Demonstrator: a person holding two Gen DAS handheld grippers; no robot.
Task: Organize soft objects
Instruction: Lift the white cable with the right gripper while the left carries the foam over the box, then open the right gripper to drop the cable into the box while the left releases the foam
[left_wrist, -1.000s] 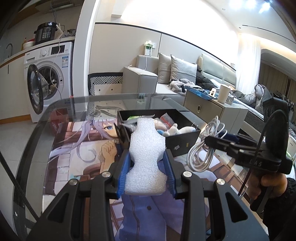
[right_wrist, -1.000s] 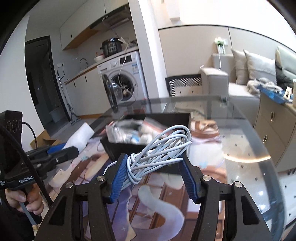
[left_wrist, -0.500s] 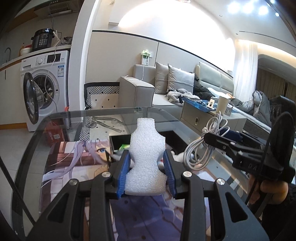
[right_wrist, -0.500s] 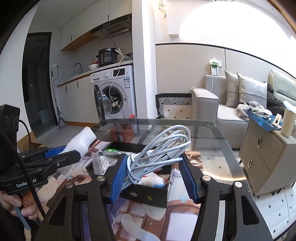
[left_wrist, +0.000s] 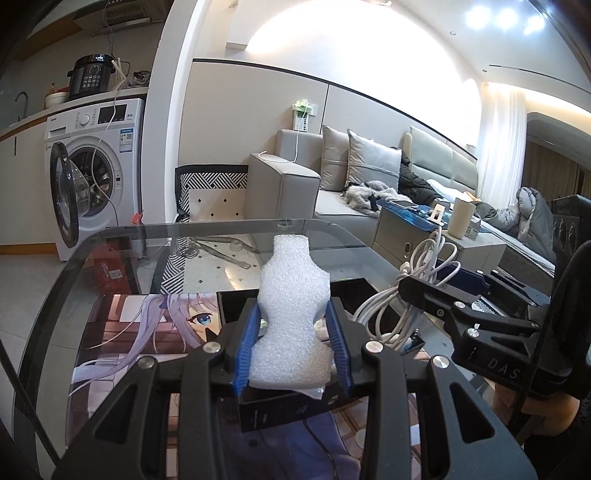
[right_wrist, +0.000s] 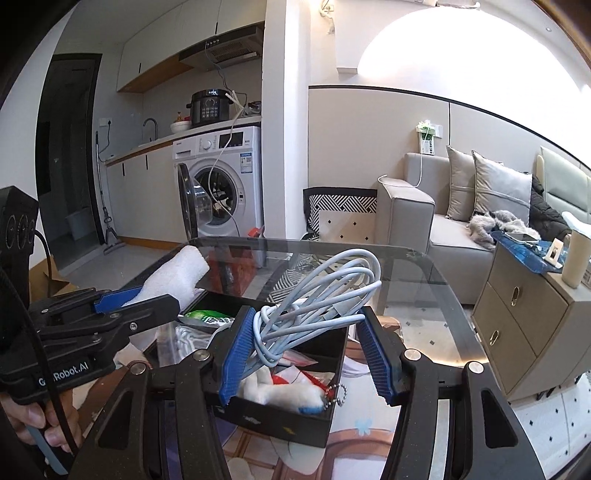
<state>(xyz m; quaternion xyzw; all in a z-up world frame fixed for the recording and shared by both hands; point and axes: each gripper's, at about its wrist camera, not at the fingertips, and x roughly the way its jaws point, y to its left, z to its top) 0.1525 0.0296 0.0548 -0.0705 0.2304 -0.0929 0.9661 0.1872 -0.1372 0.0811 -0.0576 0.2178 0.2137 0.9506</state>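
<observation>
Holding both things over the box, probably to drop them in. The left gripper squeezes the foam. The right gripper has the cable between its jaws, touching only the left one.

A glass table stands in the room, and a picture mat lies on it. A box sits on the mat. In the box lie a plush toy and some bags.

The left gripper is above the box with a foam piece between its fingers. The right gripper is to its right, also above the box, with a cable bundle between its fingers.

Behind the table, a washing machine stands on the left and a sofa on the right. A cabinet stands right of the table.
</observation>
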